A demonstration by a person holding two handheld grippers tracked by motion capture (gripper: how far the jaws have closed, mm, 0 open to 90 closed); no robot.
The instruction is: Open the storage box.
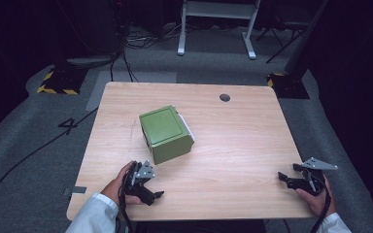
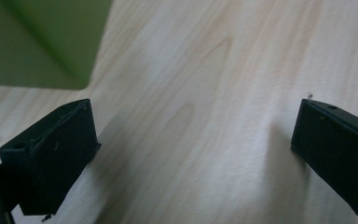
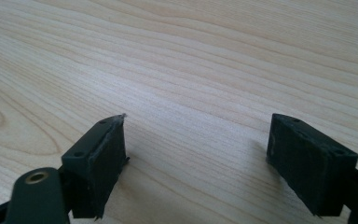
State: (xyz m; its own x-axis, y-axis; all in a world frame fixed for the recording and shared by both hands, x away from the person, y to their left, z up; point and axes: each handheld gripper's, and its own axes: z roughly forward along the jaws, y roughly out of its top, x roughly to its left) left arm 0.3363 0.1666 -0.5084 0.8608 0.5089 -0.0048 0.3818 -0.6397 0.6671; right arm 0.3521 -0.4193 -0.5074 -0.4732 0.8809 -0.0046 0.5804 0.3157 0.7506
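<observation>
the worktop (image 1: 243,145) carries one thing, a green box (image 1: 166,133), standing left of its middle, nearer the left edge than the right, turned so a corner points toward the near edge. its top is close to square, so no long axis shows; a white part peeks out on its far right side.

the left gripper (image 1: 156,195) rests at the near edge, just beside the box's near corner, apart from it. in the left gripper view that green corner (image 2: 42,42) sits up and left of the jaws, which stand wide over bare wood.

the right gripper (image 1: 283,177) lies near the near right corner, well apart from the box, jaws spread wide with nothing between them.

so the left hand is nearer by far; my guess is it reaches first, forward and slightly left.
</observation>
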